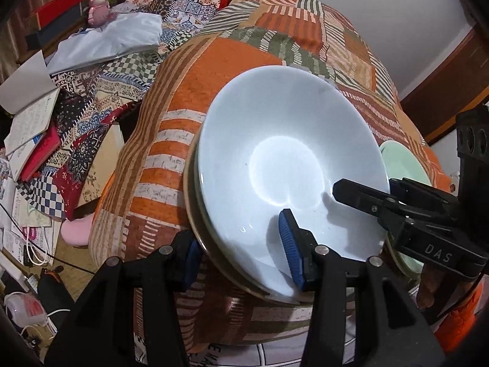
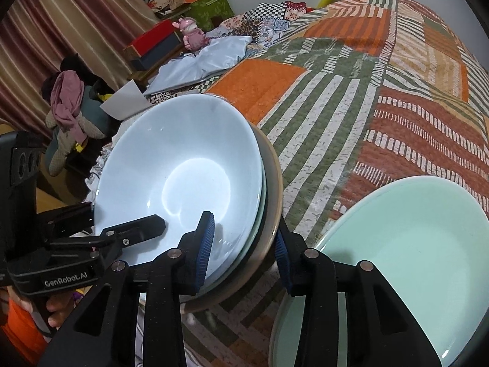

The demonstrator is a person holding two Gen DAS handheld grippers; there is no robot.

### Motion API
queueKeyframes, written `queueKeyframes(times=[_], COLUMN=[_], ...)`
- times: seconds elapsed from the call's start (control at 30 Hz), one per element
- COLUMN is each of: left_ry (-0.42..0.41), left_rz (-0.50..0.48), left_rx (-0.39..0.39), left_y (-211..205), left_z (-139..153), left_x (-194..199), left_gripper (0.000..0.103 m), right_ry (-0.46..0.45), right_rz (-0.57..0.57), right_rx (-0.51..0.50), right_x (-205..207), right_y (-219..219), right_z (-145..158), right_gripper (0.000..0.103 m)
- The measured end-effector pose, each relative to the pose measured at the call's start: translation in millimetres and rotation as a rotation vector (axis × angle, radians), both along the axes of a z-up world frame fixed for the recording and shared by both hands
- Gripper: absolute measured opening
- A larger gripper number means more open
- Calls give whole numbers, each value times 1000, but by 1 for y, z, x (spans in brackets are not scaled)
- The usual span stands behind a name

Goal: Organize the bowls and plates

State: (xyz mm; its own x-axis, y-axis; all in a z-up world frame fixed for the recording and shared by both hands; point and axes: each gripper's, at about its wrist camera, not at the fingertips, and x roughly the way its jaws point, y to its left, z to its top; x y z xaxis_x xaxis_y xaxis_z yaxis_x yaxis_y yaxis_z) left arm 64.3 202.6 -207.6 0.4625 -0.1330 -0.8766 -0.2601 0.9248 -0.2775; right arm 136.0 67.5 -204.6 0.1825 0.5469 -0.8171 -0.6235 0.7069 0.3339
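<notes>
Bowls (image 1: 284,159) stacked on the quilt (image 1: 244,52) are gripped at the rim by both grippers (image 1: 241,250) (image 2: 241,244); only the right view shows the green plate (image 2: 412,253) fully.

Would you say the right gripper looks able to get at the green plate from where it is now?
Probably yes: the green plate lies bare beside the right gripper, which straddles the stacked white bowl's rim.

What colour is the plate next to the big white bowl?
Pale mint green plate, clearest in the right wrist view.

white wall (image 1: 351,6) | striped curtain (image 2: 61,15) | patchwork quilt (image 2: 382,107)
</notes>
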Motion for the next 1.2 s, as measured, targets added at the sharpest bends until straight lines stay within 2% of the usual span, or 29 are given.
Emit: queueKeyframes(times=[0.3,0.47,1.2], left_ry=[2,-3,-120], left_rz=[30,42,-35], left_rx=[49,37,82], left_y=[-5,-7,-69], left_z=[7,12,64], left_x=[2,1,10], left_gripper=[47,46,46], right_ry=[-3,-4,-121], right_rz=[-24,-39,-146], right_rx=[2,16,86], right_x=[3,1,-3], right_y=[-2,-8,-72], right_z=[2,7,52], right_gripper=[35,35,35])
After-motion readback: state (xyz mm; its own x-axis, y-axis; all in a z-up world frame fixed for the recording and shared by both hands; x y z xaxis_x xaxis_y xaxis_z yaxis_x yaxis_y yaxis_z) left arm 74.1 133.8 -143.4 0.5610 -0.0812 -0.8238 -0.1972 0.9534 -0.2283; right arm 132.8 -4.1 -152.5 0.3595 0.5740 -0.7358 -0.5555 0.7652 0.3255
